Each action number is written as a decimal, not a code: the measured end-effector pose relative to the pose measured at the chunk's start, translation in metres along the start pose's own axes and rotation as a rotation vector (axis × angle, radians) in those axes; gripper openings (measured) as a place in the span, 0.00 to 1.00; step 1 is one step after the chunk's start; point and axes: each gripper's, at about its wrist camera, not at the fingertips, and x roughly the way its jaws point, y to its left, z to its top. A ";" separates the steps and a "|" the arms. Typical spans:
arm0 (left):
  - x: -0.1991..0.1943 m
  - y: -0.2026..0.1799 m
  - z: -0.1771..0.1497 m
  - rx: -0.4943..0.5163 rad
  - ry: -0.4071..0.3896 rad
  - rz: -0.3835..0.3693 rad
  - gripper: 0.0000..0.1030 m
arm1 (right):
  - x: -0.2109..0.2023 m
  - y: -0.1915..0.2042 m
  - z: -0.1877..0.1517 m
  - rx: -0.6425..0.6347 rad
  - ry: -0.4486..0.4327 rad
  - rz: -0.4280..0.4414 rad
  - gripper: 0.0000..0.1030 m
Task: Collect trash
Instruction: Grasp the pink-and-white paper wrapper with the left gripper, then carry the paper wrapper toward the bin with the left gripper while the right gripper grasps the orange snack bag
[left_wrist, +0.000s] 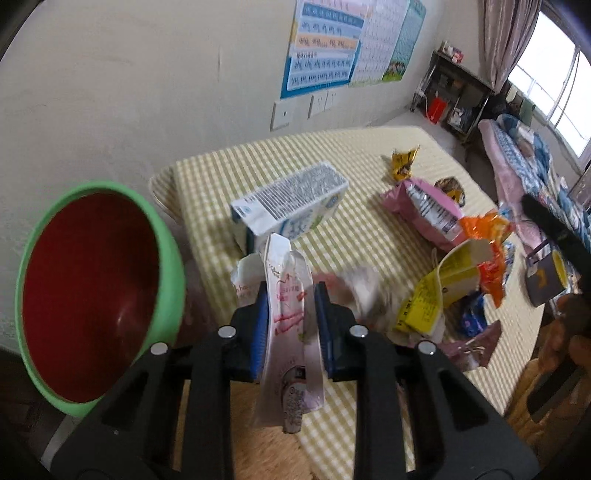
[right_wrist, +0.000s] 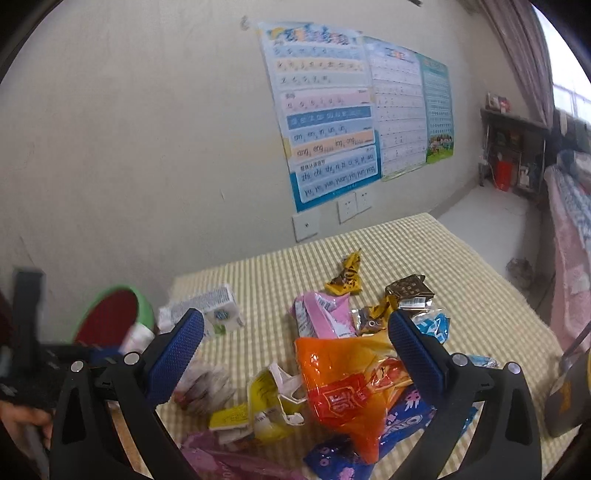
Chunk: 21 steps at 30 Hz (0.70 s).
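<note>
My left gripper (left_wrist: 290, 295) is shut on a white and pink pouch wrapper (left_wrist: 286, 317), which hangs upright between the blue pads just right of a green bin (left_wrist: 170, 258) with a red inside. Seen from the right wrist, that bin (right_wrist: 146, 306) stands at the table's left edge. My right gripper (right_wrist: 295, 325) is open and holds nothing, hovering above an orange wrapper (right_wrist: 340, 387). Around it lie a yellow packet (right_wrist: 266, 402), a pink packet (right_wrist: 325, 314), blue wrappers (right_wrist: 406, 417) and a white carton (right_wrist: 218, 306).
The trash lies on a table with a yellow checked cloth (left_wrist: 369, 147) set against a cream wall with posters (right_wrist: 332, 122). A small yellow wrapper (right_wrist: 347, 277) lies further back. A bed (left_wrist: 524, 158) and a dark shelf (left_wrist: 454, 92) stand at the right.
</note>
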 end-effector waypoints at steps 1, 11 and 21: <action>-0.005 0.003 0.000 0.002 -0.012 -0.002 0.23 | 0.006 0.002 0.001 -0.012 0.018 -0.028 0.93; -0.023 0.014 -0.008 0.012 -0.054 -0.053 0.23 | 0.068 -0.028 0.006 0.136 0.311 -0.037 0.60; -0.028 0.035 -0.011 -0.082 -0.066 -0.108 0.23 | 0.011 -0.017 -0.009 0.082 0.261 -0.127 0.81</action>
